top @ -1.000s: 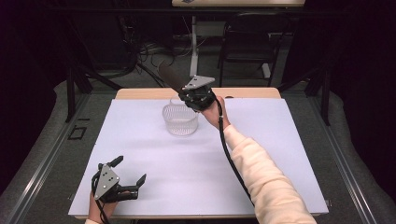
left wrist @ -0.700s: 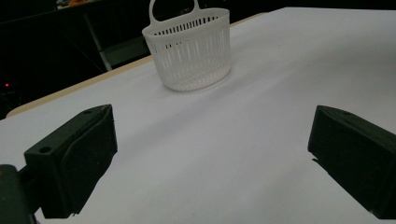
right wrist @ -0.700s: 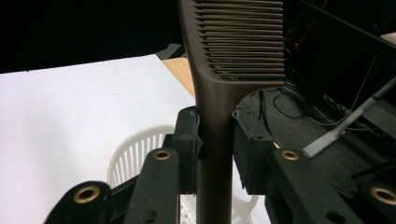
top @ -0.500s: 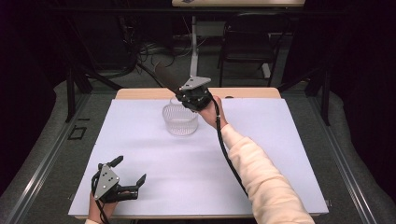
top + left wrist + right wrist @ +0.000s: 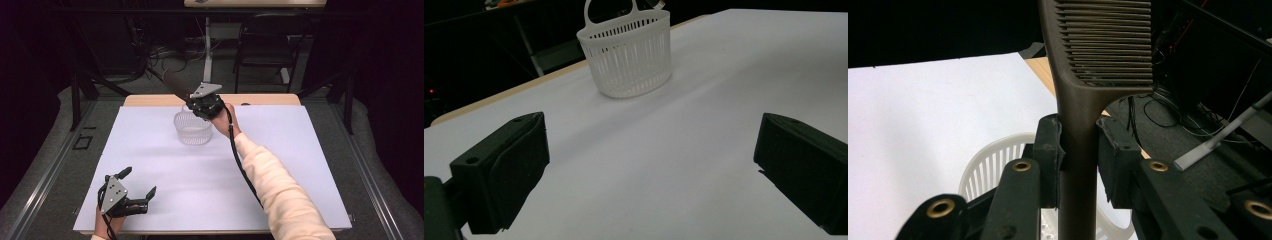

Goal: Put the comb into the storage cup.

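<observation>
Brown plastic comb [image 5: 1098, 55], fine parallel teeth, handle clamped in right tongs [image 5: 1079, 145], white slotted basket [image 5: 998, 165] beneath, left tongs [image 5: 649, 165] open, empty.

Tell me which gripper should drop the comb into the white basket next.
Right. The right gripper already clamps the brown comb by its handle, directly over the white basket. The left gripper sits open near the table's near edge, well short of the basket.

L claw [image 5: 139, 181] jaws wide apart, low; R claw [image 5: 200, 102] clamped, arm outstretched.
</observation>
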`<action>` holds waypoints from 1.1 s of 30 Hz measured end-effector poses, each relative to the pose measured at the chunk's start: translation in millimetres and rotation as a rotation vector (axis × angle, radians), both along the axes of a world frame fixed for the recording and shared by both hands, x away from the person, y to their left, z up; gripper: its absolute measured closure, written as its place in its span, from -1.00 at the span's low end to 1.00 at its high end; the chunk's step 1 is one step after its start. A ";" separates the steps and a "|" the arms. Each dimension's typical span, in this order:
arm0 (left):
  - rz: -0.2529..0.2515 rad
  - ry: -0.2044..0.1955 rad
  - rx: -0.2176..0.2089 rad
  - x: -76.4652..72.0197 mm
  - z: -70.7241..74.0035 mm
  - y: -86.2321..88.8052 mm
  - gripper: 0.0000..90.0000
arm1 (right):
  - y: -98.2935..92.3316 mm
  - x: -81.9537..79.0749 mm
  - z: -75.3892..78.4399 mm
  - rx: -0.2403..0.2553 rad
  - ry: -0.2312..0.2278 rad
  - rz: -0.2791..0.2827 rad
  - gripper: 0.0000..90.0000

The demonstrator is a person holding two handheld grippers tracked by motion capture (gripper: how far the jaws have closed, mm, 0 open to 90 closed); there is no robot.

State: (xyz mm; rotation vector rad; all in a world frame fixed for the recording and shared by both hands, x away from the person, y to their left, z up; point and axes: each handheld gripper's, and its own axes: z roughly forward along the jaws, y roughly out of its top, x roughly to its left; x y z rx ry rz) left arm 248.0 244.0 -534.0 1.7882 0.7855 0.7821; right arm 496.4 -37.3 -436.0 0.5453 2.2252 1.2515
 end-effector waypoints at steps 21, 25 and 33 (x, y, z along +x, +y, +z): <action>-0.004 -0.005 -0.004 -0.8 0.3 0.3 -0.97 | 9.8 4.3 -19.2 0.001 0.045 0.015 0.61; 0.000 -0.004 0.007 -1.1 0.4 0.0 -0.97 | 11.1 4.9 -23.0 -0.003 0.056 0.023 0.61; -0.001 -0.004 0.010 -1.4 0.5 -0.2 -0.96 | 13.7 4.9 -27.5 -0.017 0.071 0.036 0.61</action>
